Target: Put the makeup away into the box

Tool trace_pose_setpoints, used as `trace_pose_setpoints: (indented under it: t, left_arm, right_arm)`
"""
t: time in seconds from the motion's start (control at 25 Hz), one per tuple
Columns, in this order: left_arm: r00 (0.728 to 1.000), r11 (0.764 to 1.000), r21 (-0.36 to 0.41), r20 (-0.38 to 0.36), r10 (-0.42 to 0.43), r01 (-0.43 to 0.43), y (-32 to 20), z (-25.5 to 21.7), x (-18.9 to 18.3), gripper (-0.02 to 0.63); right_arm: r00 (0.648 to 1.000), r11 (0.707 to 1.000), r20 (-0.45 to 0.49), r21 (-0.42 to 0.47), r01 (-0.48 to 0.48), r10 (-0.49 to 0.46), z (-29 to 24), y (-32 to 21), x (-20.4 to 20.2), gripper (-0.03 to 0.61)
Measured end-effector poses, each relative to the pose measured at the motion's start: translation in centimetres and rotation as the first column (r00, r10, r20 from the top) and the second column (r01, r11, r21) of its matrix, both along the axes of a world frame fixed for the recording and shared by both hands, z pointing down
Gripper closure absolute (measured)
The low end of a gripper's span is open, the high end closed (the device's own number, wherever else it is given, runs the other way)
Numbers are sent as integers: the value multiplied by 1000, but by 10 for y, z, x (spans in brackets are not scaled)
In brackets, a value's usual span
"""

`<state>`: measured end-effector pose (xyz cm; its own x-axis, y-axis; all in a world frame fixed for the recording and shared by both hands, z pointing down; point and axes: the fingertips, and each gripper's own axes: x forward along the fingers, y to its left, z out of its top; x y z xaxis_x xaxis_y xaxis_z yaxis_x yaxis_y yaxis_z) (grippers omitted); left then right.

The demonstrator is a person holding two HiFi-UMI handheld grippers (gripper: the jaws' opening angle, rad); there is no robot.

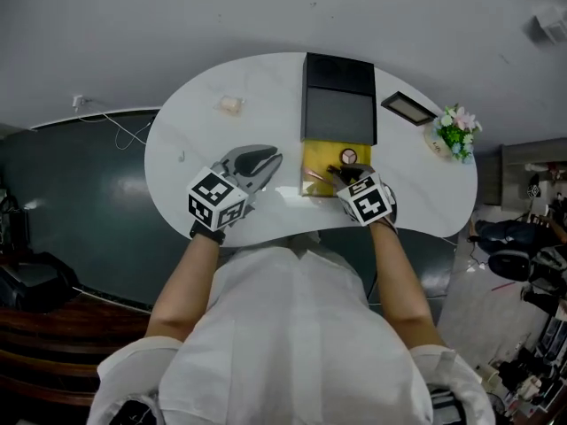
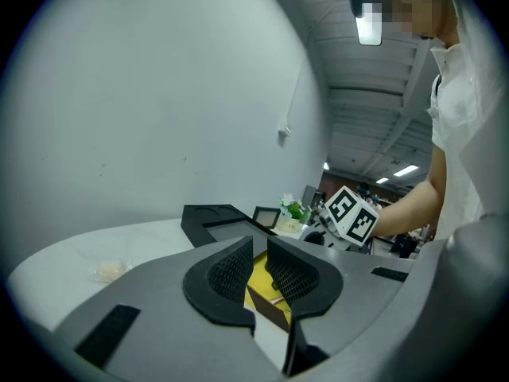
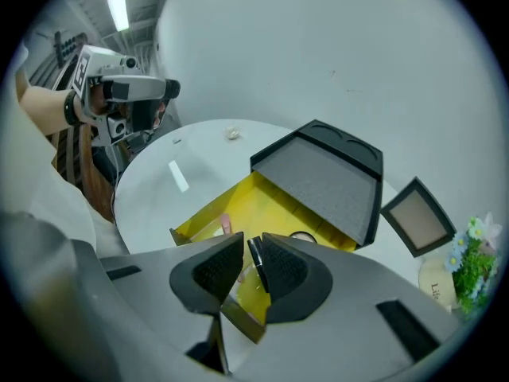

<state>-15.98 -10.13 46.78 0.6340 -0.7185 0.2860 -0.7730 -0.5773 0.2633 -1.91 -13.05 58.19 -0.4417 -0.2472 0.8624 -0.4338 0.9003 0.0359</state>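
"is the right gripper (image 3: 254,237) holding that thin black stick (image 3: 256,258)?"

"no. its jaws are a little apart. the stick sits in the gap, close to one pad (yellow shows on its other side)."

"where's the box?"

"the yellow box (image 3: 262,205) is right under those jaws. a pink stick (image 3: 226,225) lies inside, off to the jaws' side."

"and the left gripper (image 2: 259,239)?"

"jaws a little apart too, nothing in them. the box is just past their tips."
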Motion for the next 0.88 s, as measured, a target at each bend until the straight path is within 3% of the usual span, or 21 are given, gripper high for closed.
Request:
trace_pose_setpoints:
  t: [0.16, 0.32, 0.48, 0.64, 0.76, 0.88]
  left_arm:
    - [999, 998, 40, 13, -45, 45, -9, -19, -16, 549]
    - [996, 992, 93, 24, -88, 85, -21, -43, -32, 549]
    - [989, 981, 136, 25, -145, 140, -28, -66, -48, 549]
    - [981, 966, 180, 21, -193, 186, -33, -89, -57, 554]
    - [976, 955, 209, 18, -219, 210, -35, -103, -56, 560]
    - [972, 946, 231, 15, -236, 226, -34, -112, -54, 560]
  right_arm:
    - [983, 987, 106, 49, -153, 147, -30, -19, 27, 522]
    - [929, 944, 240, 108, -312, 280, -68, -42, 58, 522]
    - [856, 882, 352, 145, -449, 378, -99, -59, 94, 541]
    - [765, 831, 479, 120, -543, 430, -124, -65, 123, 555]
    - [686, 802, 580, 93, -591, 438, -146, -67, 139, 566]
    - [647, 784, 632, 96, -613, 427, -162, -64, 155, 568]
